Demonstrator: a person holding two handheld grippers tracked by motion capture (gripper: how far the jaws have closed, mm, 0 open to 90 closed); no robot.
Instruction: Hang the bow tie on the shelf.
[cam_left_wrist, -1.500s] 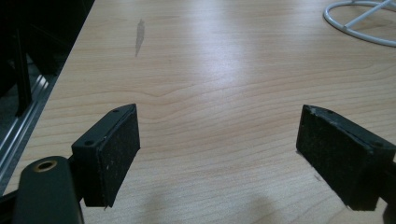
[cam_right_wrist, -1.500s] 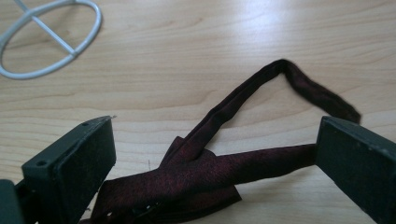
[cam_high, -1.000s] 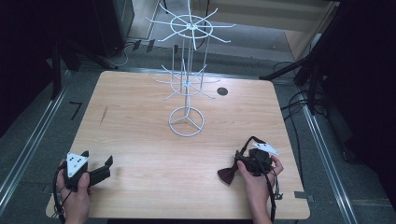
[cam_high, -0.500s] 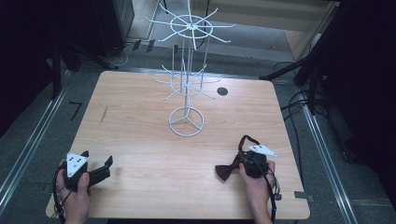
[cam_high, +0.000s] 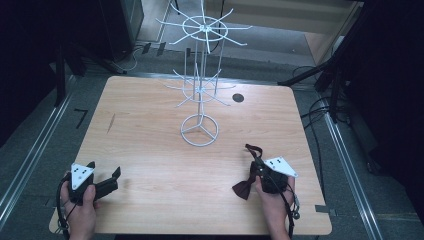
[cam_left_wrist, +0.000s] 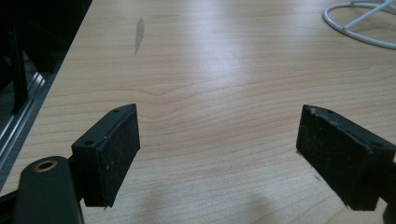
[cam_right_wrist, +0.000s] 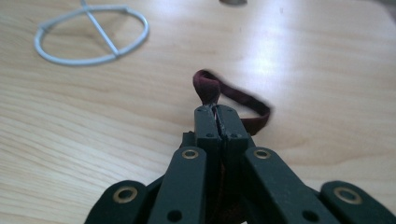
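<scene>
Right gripper (cam_right_wrist: 217, 112), jaws just closed flat on the dark red bow tie (cam_high: 246, 188), pinching its strap (cam_right_wrist: 243, 100), whose loop pokes out beyond the tips; the bow hangs at the gripper's left, near the table's (cam_high: 150, 130) near right corner. With so thin a pinch, the strap could slip free or the loop snag on a hook of the white wire rack (cam_high: 200, 90) farther off. The right hand (cam_high: 272, 205) holds the gripper low, pointing toward the rack. Left gripper (cam_left_wrist: 219, 154) rests wide open, holding nothing, at the near left.

Light wooden table (cam_high: 150, 150), white wire rack (cam_high: 200, 100) on it, grey floor (cam_high: 40, 150) around, black cables (cam_high: 320, 110), dark surroundings.
</scene>
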